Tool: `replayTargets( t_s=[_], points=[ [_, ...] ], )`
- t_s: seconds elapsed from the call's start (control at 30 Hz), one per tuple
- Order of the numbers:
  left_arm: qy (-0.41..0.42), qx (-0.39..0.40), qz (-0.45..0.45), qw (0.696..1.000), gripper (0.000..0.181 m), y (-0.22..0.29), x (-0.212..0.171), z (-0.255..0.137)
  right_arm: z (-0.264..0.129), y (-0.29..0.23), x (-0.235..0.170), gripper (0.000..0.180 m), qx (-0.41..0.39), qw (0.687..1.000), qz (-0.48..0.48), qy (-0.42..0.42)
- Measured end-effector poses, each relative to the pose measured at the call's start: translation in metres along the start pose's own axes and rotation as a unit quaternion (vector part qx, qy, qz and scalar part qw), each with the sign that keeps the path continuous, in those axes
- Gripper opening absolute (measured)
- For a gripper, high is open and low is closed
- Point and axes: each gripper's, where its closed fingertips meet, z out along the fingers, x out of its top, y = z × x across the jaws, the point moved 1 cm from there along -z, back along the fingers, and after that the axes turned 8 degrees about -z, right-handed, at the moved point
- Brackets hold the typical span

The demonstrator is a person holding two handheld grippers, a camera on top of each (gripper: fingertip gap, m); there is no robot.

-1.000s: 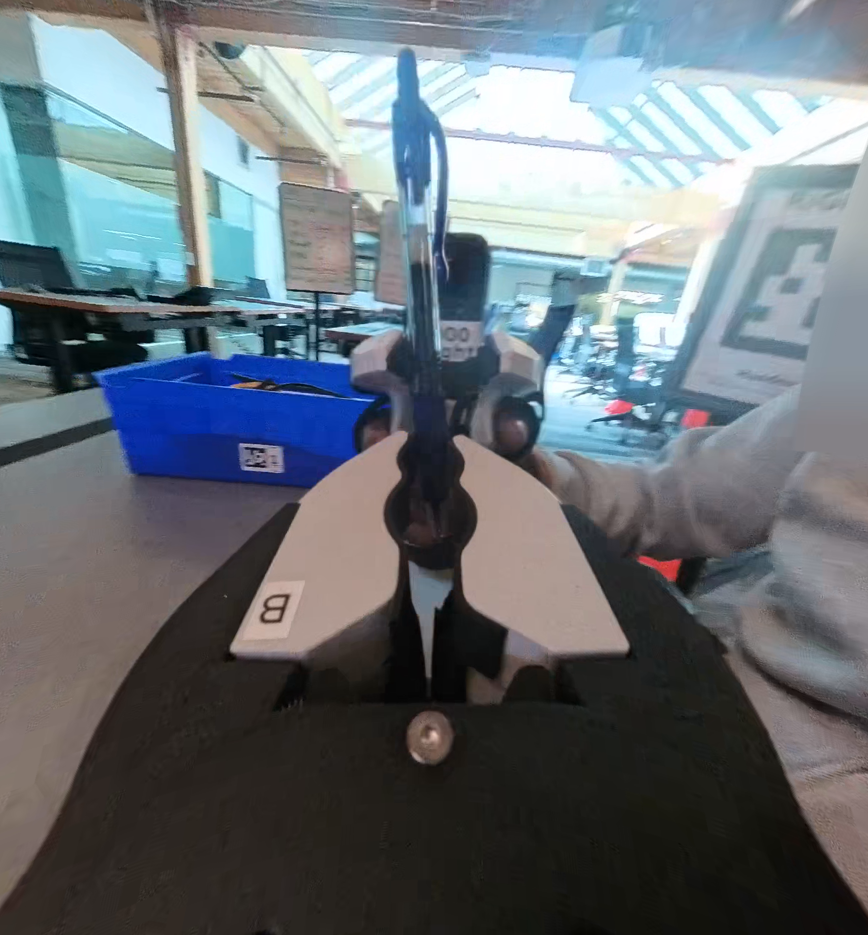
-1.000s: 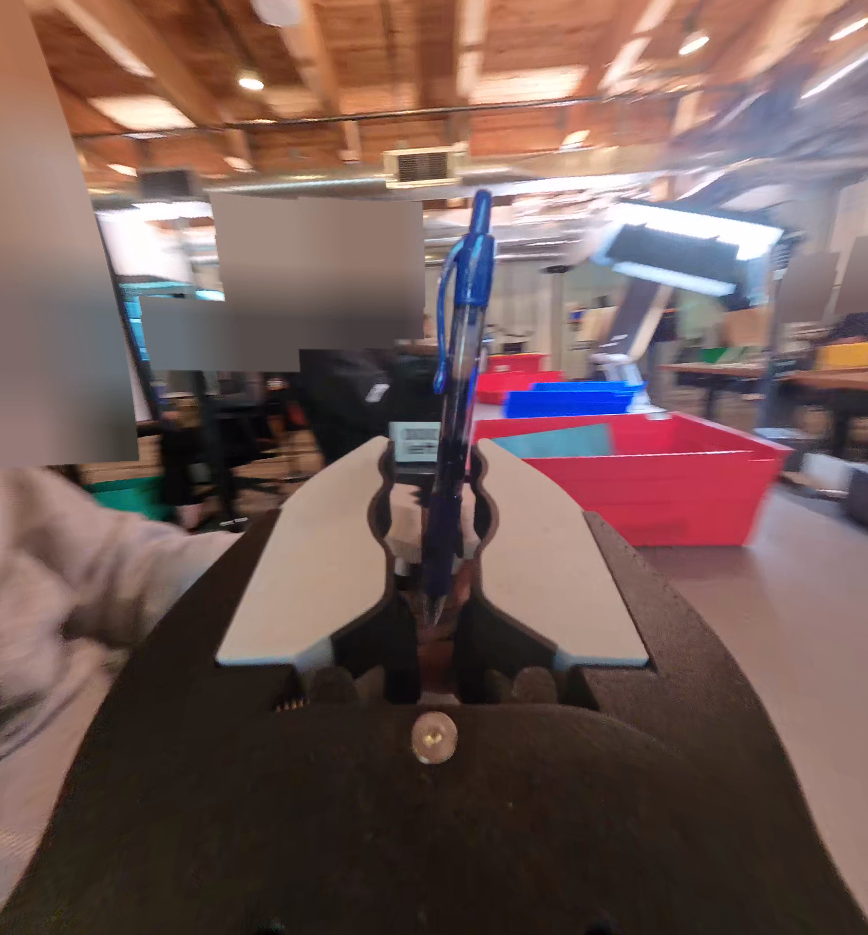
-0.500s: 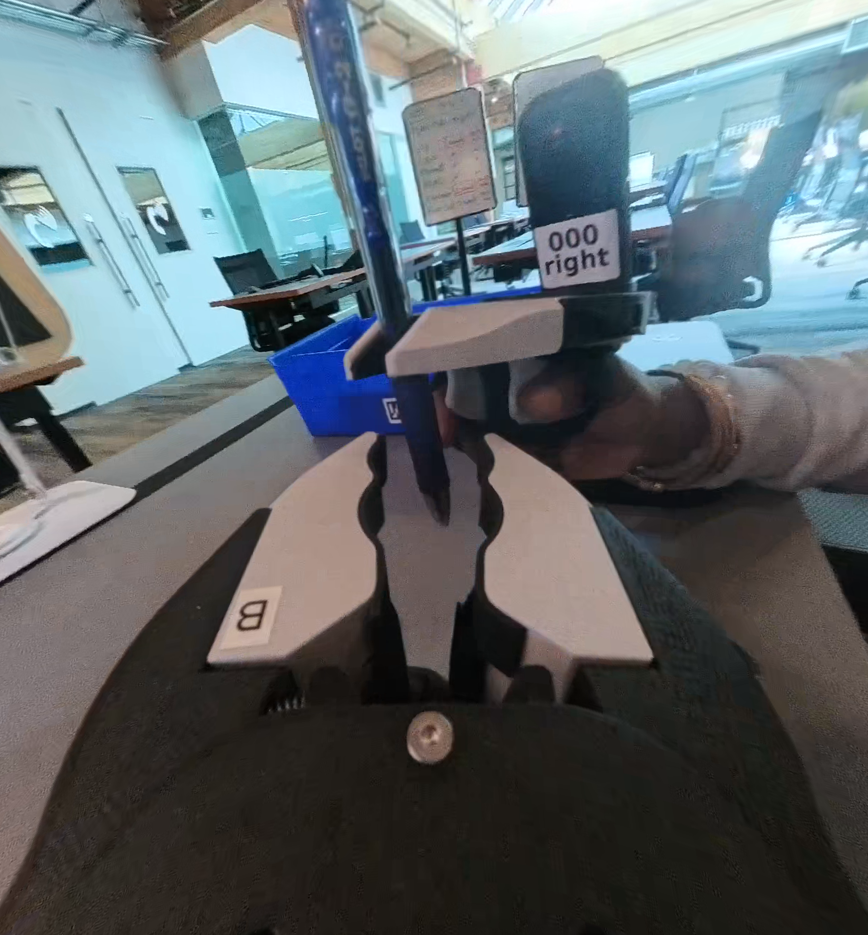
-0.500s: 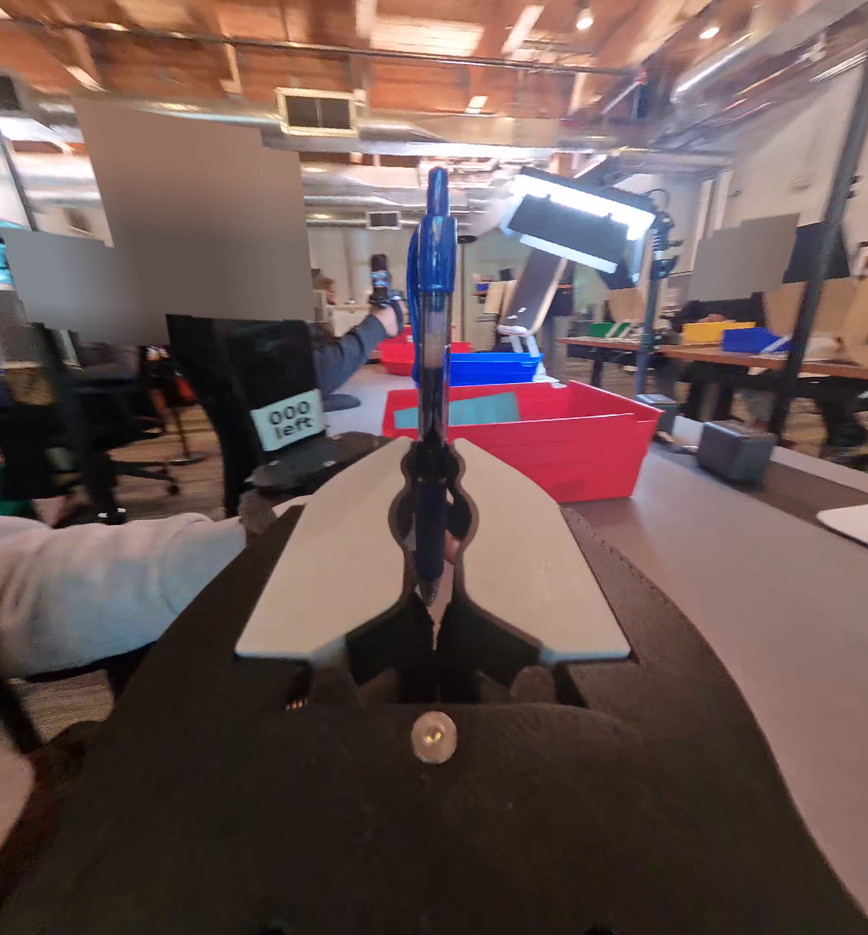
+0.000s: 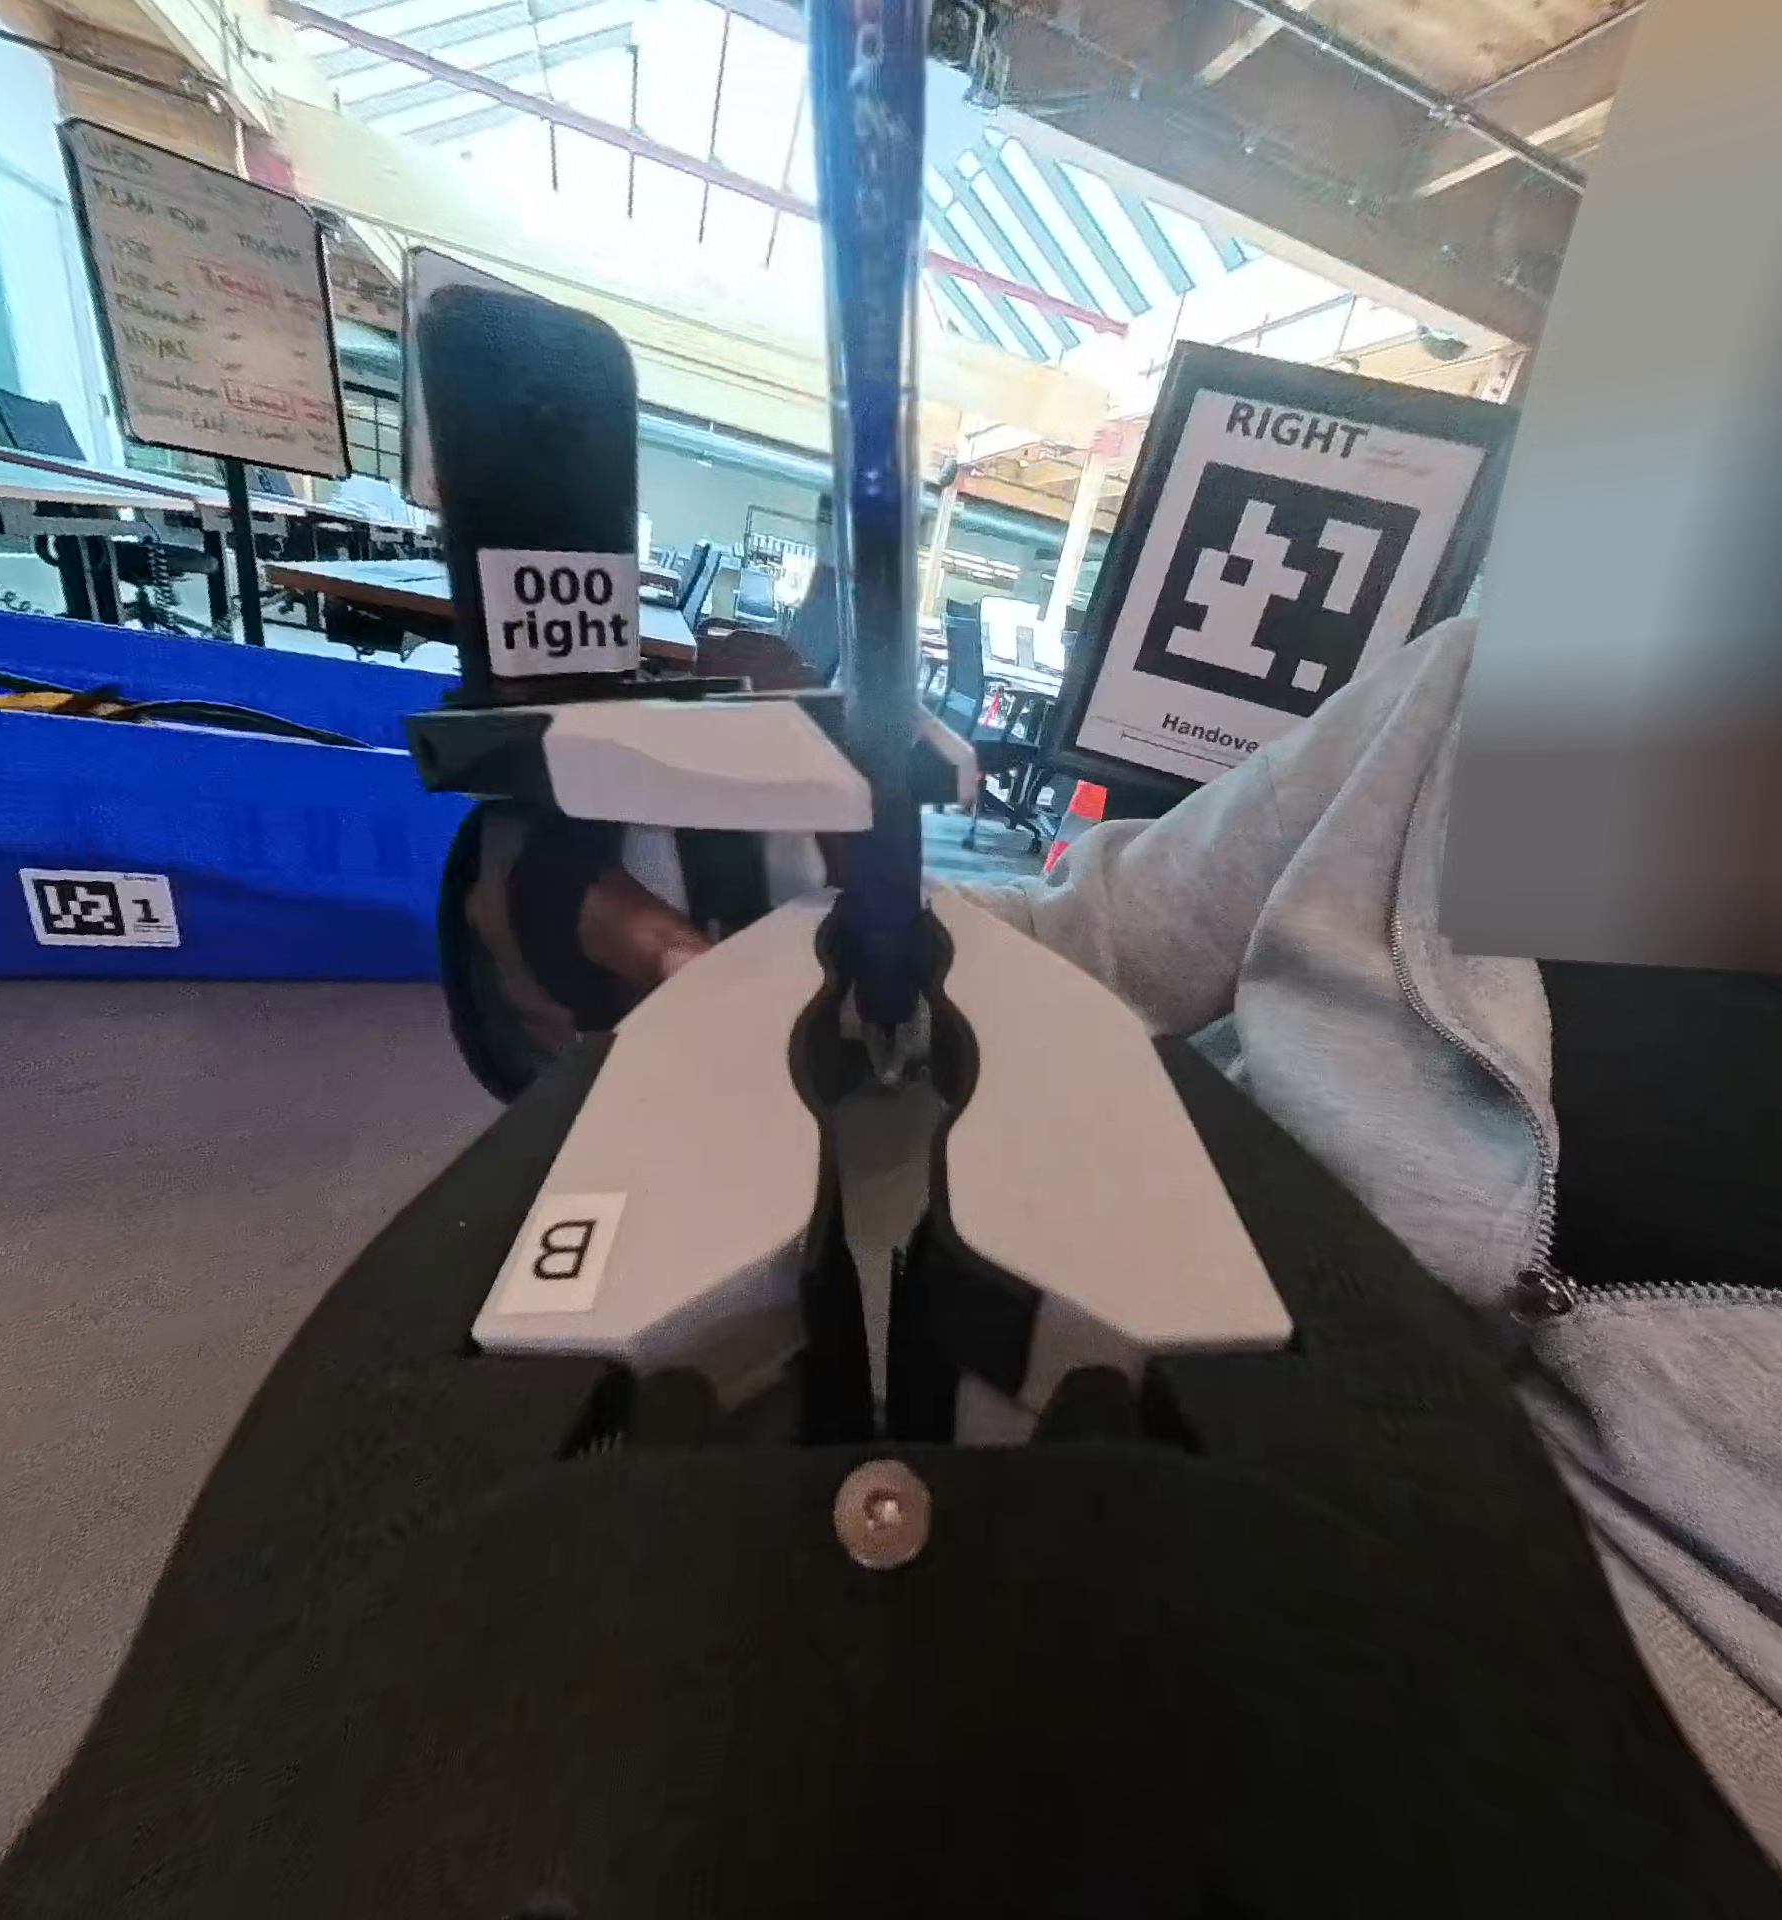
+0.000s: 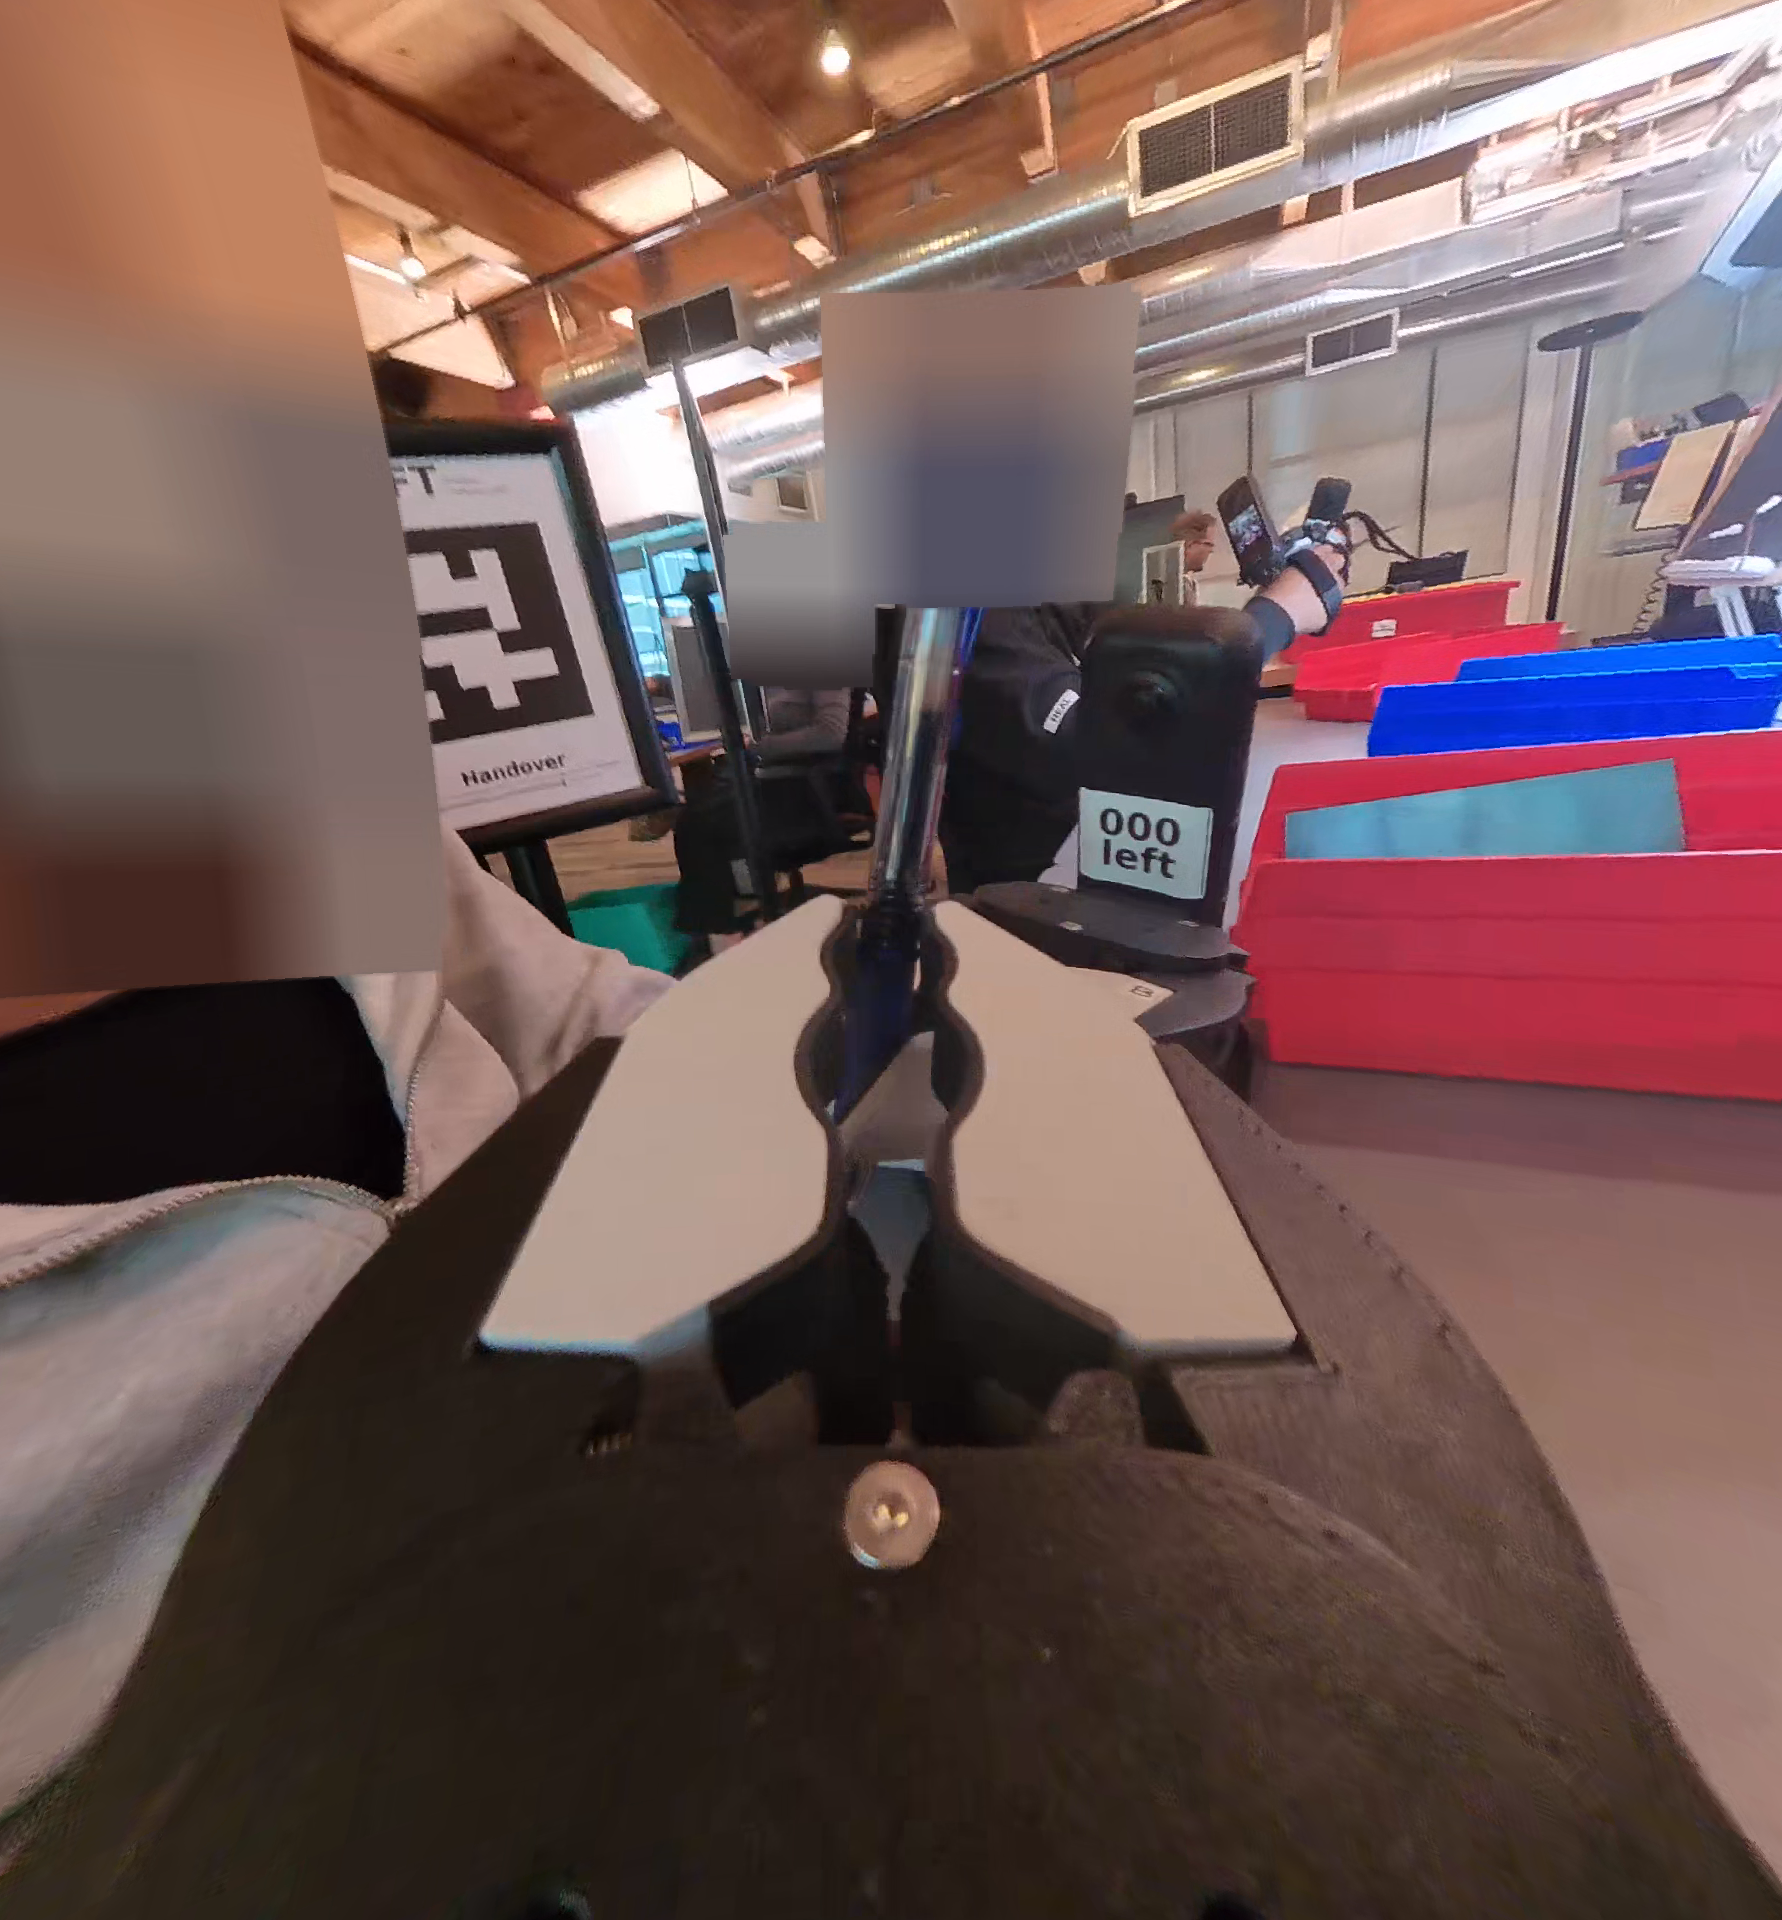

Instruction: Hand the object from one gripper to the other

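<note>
1. While both grippers close on it, the pen (image 5: 871,582) stands upright between them above the grey table (image 5: 139,1143), its tip pointing down.
2. Left gripper (image 5: 882,977): fingers drawn in to a narrow gap, pinching the pen's lower end just above the tip.
3. Right gripper (image 6: 892,956): fingers likewise nearly together, closed round the dark grip part of the pen; in the left wrist view it crosses the pen a little higher up.
4. Surroundings: blue bin (image 5: 191,821) behind the left gripper, red bin (image 6: 1552,935) behind the right, a framed marker sign (image 5: 1271,571), a grey sleeve (image 5: 1282,862).
5. Progress, as a judgement: the transfer is at its midpoint, both tools gripping at once. Left to do: one gripper lets go and draws clear. Which one gives and which receives cannot be told from this moment.
</note>
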Motion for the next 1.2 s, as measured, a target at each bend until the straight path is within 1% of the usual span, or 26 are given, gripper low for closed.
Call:
replayTargets(
  t_s=[0.07,0.1,0.13,0.17,0.23,0.3,0.37,0.4,0.43,0.5,0.53,0.57,0.63,0.7,0.77,0.8,0.9,0.93,0.97,1.0,1.07,1.1,1.13,1.2],
  points=[
    [0.009,0.023,0.014,1.000,0.012,-0.006,0.003,-0.001,-0.001,0.002,0.000,0.011,-0.013,1.000,-0.019,-0.006],
    [0.022,0.059,0.024,0.998,0.015,-0.015,0.007,-0.004,-0.002,0.006,0.002,0.011,-0.036,0.999,-0.033,-0.003],
    [0.032,0.105,0.038,0.993,0.023,-0.026,0.010,-0.008,-0.004,0.014,0.004,0.011,-0.068,0.996,-0.050,-0.001],
    [0.037,0.156,0.060,0.985,0.030,-0.038,0.013,-0.013,-0.007,0.021,0.006,0.012,-0.104,0.992,-0.066,0.003],
    [0.036,0.238,0.123,0.963,0.036,-0.051,0.018,-0.020,-0.015,0.038,0.008,0.011,-0.181,0.979,-0.094,0.012],
    [0.034,0.286,0.175,0.941,0.035,-0.056,0.021,-0.024,-0.020,0.047,0.009,0.011,-0.231,0.967,-0.107,0.025],
    [0.029,0.323,0.206,0.923,0.028,-0.061,0.022,-0.028,-0.020,0.051,0.007,0.011,-0.256,0.960,-0.110,0.030],
    [0.025,0.322,0.211,0.922,0.023,-0.061,0.021,-0.027,-0.020,0.052,0.007,0.011,-0.266,0.957,-0.115,0.029],
    [0.020,0.314,0.211,0.926,0.013,-0.059,0.020,-0.026,-0.020,0.053,0.006,0.011,-0.275,0.953,-0.121,0.027],
    [0.027,0.305,0.192,0.932,0.011,-0.059,0.021,-0.027,-0.020,0.052,0.007,0.011,-0.275,0.952,-0.130,0.023],
    [0.036,0.278,0.170,0.945,0.010,-0.054,0.022,-0.026,-0.018,0.049,0.008,0.011,-0.260,0.957,-0.130,0.025],
    [0.048,0.234,0.141,0.961,0.010,-0.045,0.022,-0.023,-0.016,0.044,0.010,0.013,-0.233,0.964,-0.123,0.031],
    [0.064,0.132,0.067,0.987,0.010,-0.027,0.020,-0.017,-0.011,0.031,0.016,0.028,-0.161,0.982,-0.087,0.050],
    [0.065,0.041,0.013,0.997,0.011,-0.009,0.018,-0.011,-0.010,0.021,0.019,0.032,-0.096,0.993,-0.041,0.061],
    [0.052,-0.006,-0.013,0.999,0.010,0.001,0.013,-0.007,-0.010,0.013,0.021,0.030,-0.050,0.996,-0.004,0.079],
    [0.040,-0.008,-0.015,0.999,0.010,0.002,0.009,-0.006,-0.011,0.011,0.022,0.027,-0.034,0.995,0.013,0.090],
    [0.012,-0.026,-0.021,0.999,0.010,0.007,0.001,-0.001,-0.009,0.006,0.020,0.027,0.003,0.994,0.051,0.094],
    [0.007,-0.027,-0.023,0.999,0.011,0.006,-0.001,0.000,-0.007,0.003,0.018,0.023,0.015,0.995,0.052,0.087],
    [0.006,-0.022,-0.025,0.999,0.011,0.004,-0.001,0.001,-0.006,-0.001,0.017,0.010,0.026,0.995,0.045,0.080],
    [0.006,-0.020,-0.024,0.999,0.010,0.003,-0.001,0.001,-0.005,-0.002,0.016,0.010,0.025,0.996,0.032,0.075],
    [0.018,0.013,-0.012,1.000,0.012,-0.006,0.003,-0.001,-0.006,0.001,0.017,0.010,-0.002,0.998,0.004,0.069],
    [0.027,0.045,0.003,0.999,0.017,-0.013,0.006,-0.002,-0.007,0.005,0.018,0.010,-0.026,0.997,-0.012,0.067],
    [0.035,0.084,0.023,0.996,0.028,-0.022,0.009,-0.005,-0.009,0.013,0.019,0.010,-0.062,0.995,-0.032,0.066],
    [0.035,0.186,0.087,0.978,0.038,-0.041,0.013,-0.012,-0.016,0.032,0.018,0.010,-0.156,0.983,-0.074,0.058]
  ],
)
